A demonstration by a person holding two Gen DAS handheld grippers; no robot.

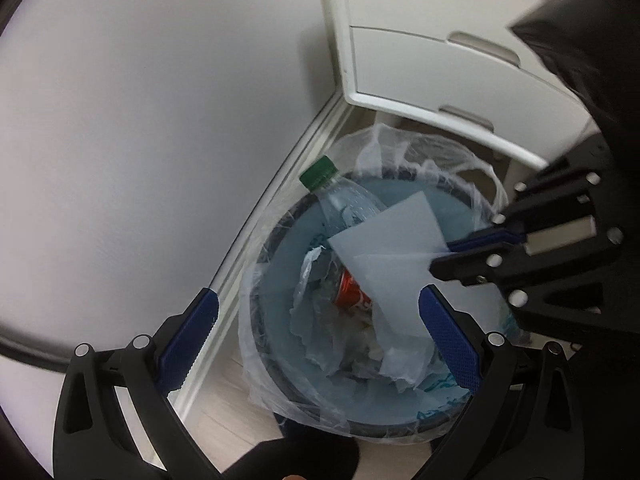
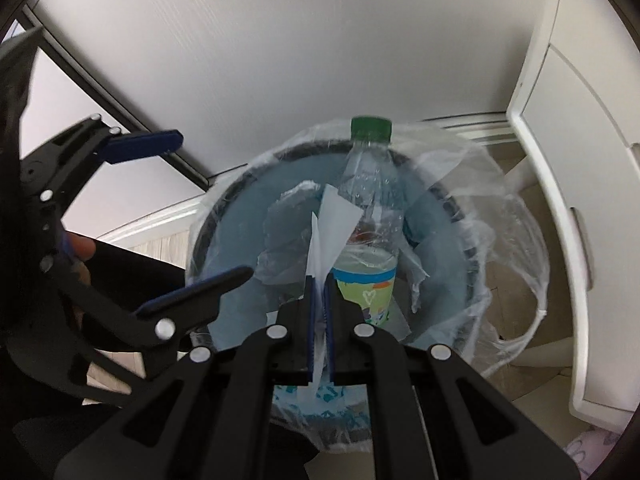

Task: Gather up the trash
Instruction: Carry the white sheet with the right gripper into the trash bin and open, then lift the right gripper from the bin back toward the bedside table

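A round bin (image 1: pixel 276 364) lined with a clear plastic bag stands on the floor in a wall corner. Inside it are a clear plastic bottle (image 1: pixel 344 196) with a green cap, a red can (image 1: pixel 354 292) and crumpled plastic. My right gripper (image 2: pixel 319 280) is shut on a folded white sheet of paper (image 2: pixel 332 228) and holds it over the bin's mouth; the sheet also shows in the left wrist view (image 1: pixel 392 248). My left gripper (image 1: pixel 318 336) is open and empty, above the bin's near side, and shows at the left of the right wrist view (image 2: pixel 212 204).
A white cabinet with drawers (image 1: pixel 440 64) stands right behind the bin. A grey wall (image 1: pixel 140 120) and white skirting board (image 1: pixel 256 224) run along the bin's left. The bag's loose edge (image 2: pixel 500 240) hangs over the rim toward the cabinet.
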